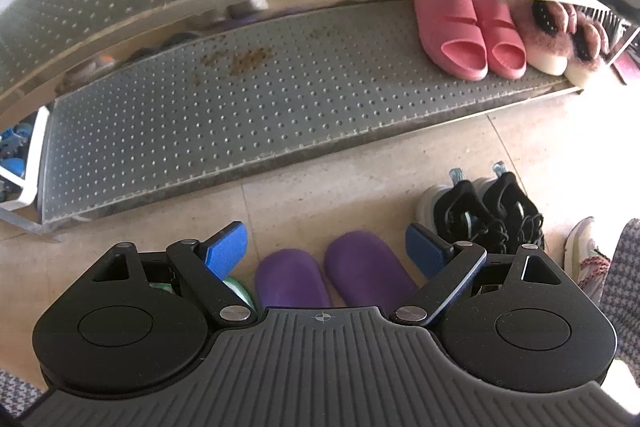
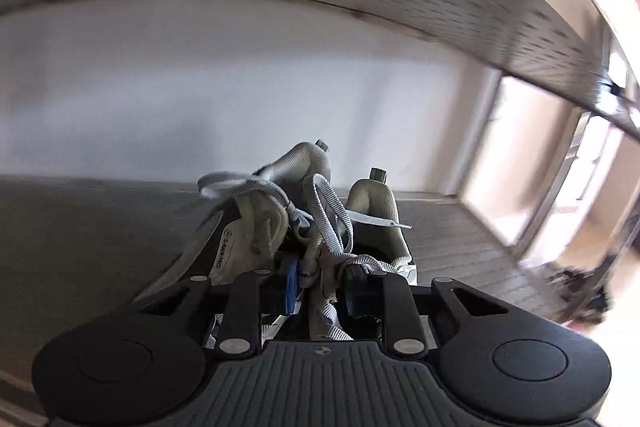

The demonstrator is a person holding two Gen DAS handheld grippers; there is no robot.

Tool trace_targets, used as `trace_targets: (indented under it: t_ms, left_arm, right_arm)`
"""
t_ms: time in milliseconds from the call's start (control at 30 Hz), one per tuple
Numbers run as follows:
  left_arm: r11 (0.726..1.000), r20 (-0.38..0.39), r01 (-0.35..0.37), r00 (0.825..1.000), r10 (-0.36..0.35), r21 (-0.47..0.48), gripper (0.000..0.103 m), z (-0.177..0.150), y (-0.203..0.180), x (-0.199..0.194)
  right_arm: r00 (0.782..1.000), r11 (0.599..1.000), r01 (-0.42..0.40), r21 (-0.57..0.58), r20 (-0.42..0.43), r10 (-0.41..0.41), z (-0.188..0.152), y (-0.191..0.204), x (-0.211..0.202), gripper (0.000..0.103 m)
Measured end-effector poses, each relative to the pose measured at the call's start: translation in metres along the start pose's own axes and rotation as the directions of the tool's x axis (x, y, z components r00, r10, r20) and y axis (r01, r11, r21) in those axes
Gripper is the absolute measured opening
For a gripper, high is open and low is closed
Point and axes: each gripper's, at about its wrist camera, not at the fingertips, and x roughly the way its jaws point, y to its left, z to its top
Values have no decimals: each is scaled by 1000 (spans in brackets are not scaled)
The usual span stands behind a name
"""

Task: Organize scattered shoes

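Right gripper [image 2: 322, 287] clamped on grey sneakers [image 2: 280, 211], pinching tongues and laces; pair inside rack, over shelf board [image 2: 460, 239]. Left gripper [image 1: 326, 253] wide open, empty, above purple slippers [image 1: 332, 277] on floor [image 1: 340, 163]. Black sneakers [image 1: 488, 213] beside them. Pink slides [image 1: 468, 35] on lower shelf [image 1: 200, 115].

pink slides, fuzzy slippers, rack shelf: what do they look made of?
Pink slides: likely moulded foam or rubber, matte, one seamless piece with thick soles.
Fuzzy slippers: pink plush or faux-fur uppers with dark patches, on smooth off-white soles, probably rubber or foam.
Rack shelf: grey perforated sheet, probably metal, dull, with rust-coloured stains; the shiny reflective front rail above suggests polished steel.
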Motion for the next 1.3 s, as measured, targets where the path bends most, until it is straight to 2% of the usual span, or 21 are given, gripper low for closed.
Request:
trace_targets:
  t_ms: [67,233,267,300,367,400,433,467,533,600,667,733,800,833,867,900,967,1133,1233,1267,1300]
  left_arm:
    - [1000,-9,-8,1000,8,-5,90,-1,3,3]
    - [999,-32,-27,999,26,-27,90,-2,13,8]
    - [999,-35,-26,999,25,-30,90,-1,13,9]
    - [999,-38,-25,999,24,-33,90,0,14,10]
    - [999,-45,-23,999,21,-38,90,1,15,11]
    - [999,-48,-22,999,20,-41,90,1,15,12]
    - [999,-46,-19,999,17,-39,90,2,15,11]
    - [999,-40,-15,999,14,-33,90,2,13,9]
    - [1000,-28,-13,1000,13,-22,90,1,12,5]
    - [1000,-13,-11,1000,11,-18,90,0,12,-1]
    - [1000,0,-12,1000,12,-17,90,-2,13,-6]
    - [1000,16,-13,1000,13,-16,90,-3,13,-12]
    - [1000,29,-8,1000,8,-17,90,-3,13,-16]
    - [1000,37,-2,999,2,-18,90,-3,12,-19]
    - [1000,43,4,999,-3,-17,90,-4,10,-21]
    - [1000,49,10,999,-9,-16,90,-4,9,-23]
    - [1000,58,13,998,-13,-6,90,-4,6,-25]
    - [1000,61,0,998,-1,17,90,-4,0,-23]
    - [1000,51,-8,999,7,15,90,-2,2,-18]
    - [1000,48,-10,999,9,14,90,-2,3,-17]
    - [1000,46,-11,999,10,12,90,-1,4,-17]
  right_arm:
    - [998,997,56,-46,37,-54,-3,-16,8,22]
    - [988,993,76,-90,144,-62,-14,-38,20,22]
    - [985,992,74,-105,161,-57,-18,-43,24,24]
    - [984,989,66,-134,171,-43,-21,-47,29,29]
    - [989,988,52,-143,142,-31,-25,-54,37,53]
    - [990,993,52,-104,136,-37,-27,-58,37,56]
    - [991,999,39,-25,126,-36,-28,-66,33,63]
    - [993,999,23,38,116,-27,-29,-71,29,64]
    - [996,998,-18,59,92,13,-27,-74,16,65]
    - [997,1000,1,-20,72,0,-24,-66,-3,67]
    - [998,998,0,-58,59,4,-21,-62,-24,84]
    - [999,998,-41,-43,7,42,-21,-61,-56,87]
    - [990,994,-100,42,-92,103,-25,-61,-77,75]
    - [979,986,-143,90,-132,155,-30,-60,-88,44]
    - [970,979,-172,108,-155,188,-37,-56,-98,10]
    - [962,973,-196,119,-171,214,-42,-51,-107,7]
    - [957,970,-223,95,-170,236,-50,-41,-114,8]
    - [925,938,-308,160,-179,335,-55,-19,-89,8]
    - [941,964,-229,132,-224,254,-50,-11,-69,8]
    - [945,971,-201,128,-235,226,-50,-13,-65,0]
    - [949,977,-169,129,-248,197,-51,-19,-63,0]
